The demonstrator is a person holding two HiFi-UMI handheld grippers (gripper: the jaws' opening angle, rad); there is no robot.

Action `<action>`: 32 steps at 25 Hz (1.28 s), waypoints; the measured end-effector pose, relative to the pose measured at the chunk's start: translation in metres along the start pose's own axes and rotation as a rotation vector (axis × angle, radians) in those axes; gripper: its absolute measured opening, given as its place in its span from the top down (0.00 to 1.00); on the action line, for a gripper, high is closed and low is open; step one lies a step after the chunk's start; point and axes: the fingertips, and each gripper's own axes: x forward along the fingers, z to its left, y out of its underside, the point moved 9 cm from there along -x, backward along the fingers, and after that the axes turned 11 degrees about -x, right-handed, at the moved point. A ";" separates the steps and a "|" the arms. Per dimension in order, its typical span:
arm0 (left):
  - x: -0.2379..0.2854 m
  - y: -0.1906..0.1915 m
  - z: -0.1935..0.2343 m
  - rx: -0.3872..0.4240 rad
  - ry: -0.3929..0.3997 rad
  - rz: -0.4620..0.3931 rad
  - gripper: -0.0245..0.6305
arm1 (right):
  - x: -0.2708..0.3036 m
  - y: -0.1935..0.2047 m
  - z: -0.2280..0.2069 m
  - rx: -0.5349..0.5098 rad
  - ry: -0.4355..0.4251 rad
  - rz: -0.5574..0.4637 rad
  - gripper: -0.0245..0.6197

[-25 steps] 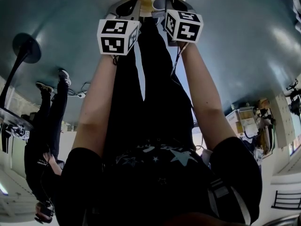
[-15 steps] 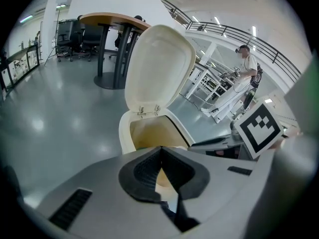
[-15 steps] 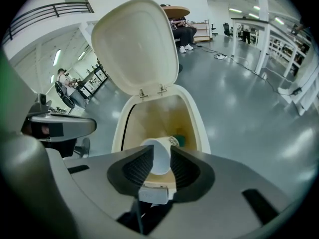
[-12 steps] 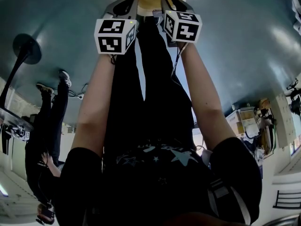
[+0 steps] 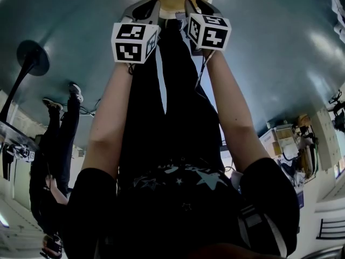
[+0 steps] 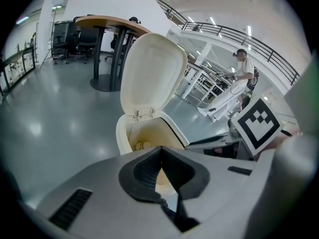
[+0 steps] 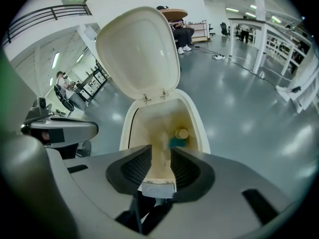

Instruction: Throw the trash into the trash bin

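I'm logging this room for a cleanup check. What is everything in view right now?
trash bin: one, cream, on the grey floor, lid raised
trash: at least two pieces, one pale and round, one teal, inside the bin
round table: one, wooden top on a dark pedestal, behind the bin
chairs: several, black, beyond the table
railing: one, dark, upper level
person in white: one, far right of the left gripper view
person in dark clothes: one, left of the head view
left gripper: grey, over the bin, fingers shut, empty
right gripper: grey, over the bin, fingers just opened, nothing between them
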 end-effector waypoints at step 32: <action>-0.092 -0.058 -0.089 0.132 0.056 -0.145 0.95 | -0.132 -0.044 0.019 -0.008 -0.008 -0.169 0.89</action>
